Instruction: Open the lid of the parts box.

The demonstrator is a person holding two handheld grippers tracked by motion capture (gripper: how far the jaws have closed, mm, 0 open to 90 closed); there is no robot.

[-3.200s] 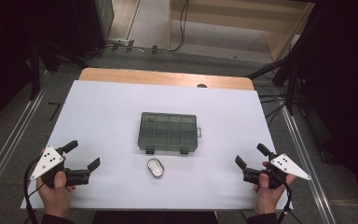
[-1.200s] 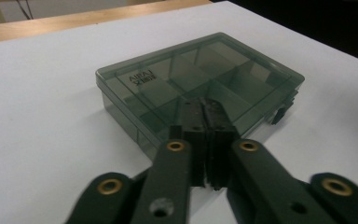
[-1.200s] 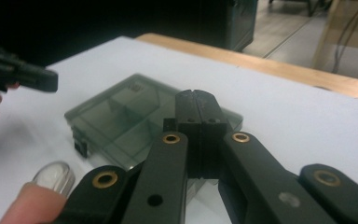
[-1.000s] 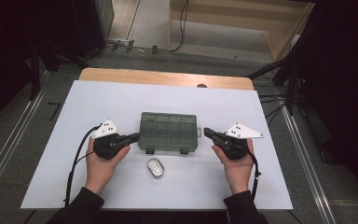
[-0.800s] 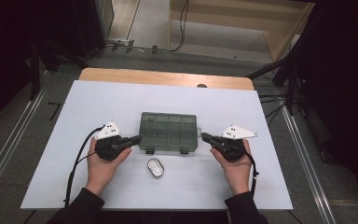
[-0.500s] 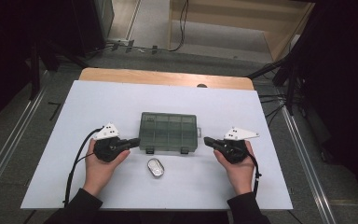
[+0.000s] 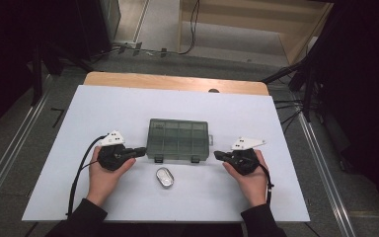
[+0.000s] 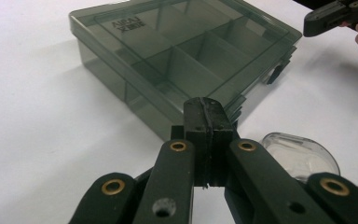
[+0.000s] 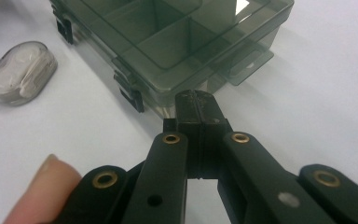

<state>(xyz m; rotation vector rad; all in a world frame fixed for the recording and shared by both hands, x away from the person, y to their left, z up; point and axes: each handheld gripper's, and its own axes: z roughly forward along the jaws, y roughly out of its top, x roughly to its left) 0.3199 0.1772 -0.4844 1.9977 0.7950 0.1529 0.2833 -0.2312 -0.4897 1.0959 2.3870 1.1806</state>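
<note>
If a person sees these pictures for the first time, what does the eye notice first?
A dark translucent compartment box, lid closed, sits mid-table on the white sheet. The left gripper and right gripper, jaws shut, flank its near corners. A small clear oval case lies just in front.

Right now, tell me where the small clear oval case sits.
In the high view the small clear oval case lies on the white table, just in front of the smoky compartment box, between the left gripper and right gripper.

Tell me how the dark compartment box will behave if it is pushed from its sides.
The compartment box looks like rigid plastic, so it probably slides flat without bending. Its compartments look empty, so it is likely light. Low and wide on the white table, it should hardly tip.
</note>
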